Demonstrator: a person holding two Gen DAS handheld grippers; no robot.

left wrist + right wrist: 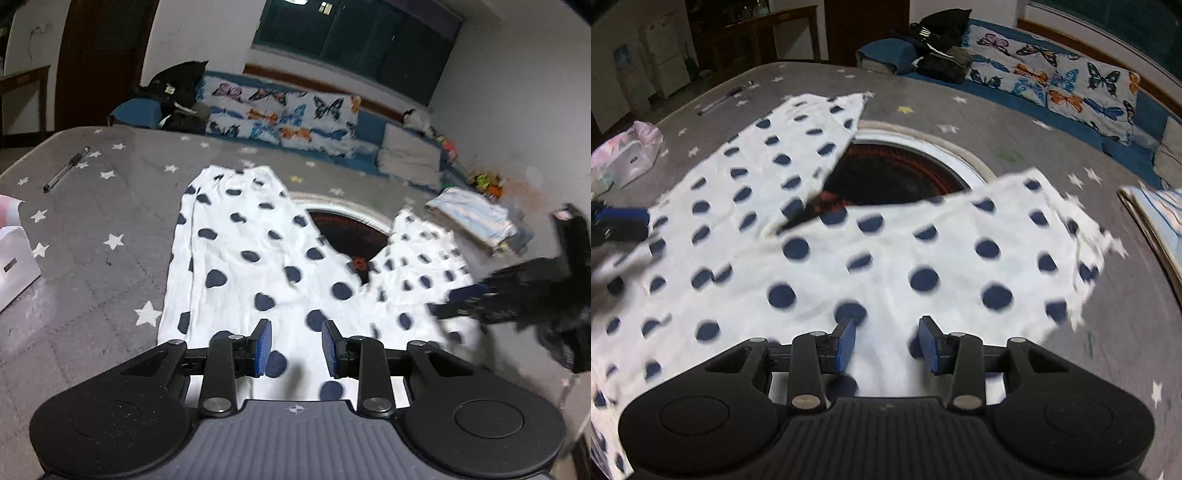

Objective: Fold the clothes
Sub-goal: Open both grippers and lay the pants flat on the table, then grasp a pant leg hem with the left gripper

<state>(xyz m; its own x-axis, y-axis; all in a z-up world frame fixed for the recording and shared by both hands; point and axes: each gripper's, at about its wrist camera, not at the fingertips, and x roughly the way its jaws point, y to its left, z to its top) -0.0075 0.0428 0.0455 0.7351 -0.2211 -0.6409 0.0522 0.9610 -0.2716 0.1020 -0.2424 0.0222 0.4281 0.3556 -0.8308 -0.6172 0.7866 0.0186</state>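
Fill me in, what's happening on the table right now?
A person holding two grippers is working on white polka-dot trousers spread flat on the grey star-patterned table cover, legs splayed apart. The left gripper and right gripper are both open above the waist end, gripping nothing. No fold is made yet. A pen and folded laundry lie off to the sides.

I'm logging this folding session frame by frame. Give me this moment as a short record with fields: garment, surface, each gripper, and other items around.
garment: white polka-dot pants, spread flat, legs splayed apart
surface: grey star-print cover, with a dark round opening showing between the legs
left gripper: jaws open, over the waist end, holding nothing
right gripper: jaws open, over the pants, holding nothing
other items: pen, folded clothes stack, butterfly-print bedding, white box
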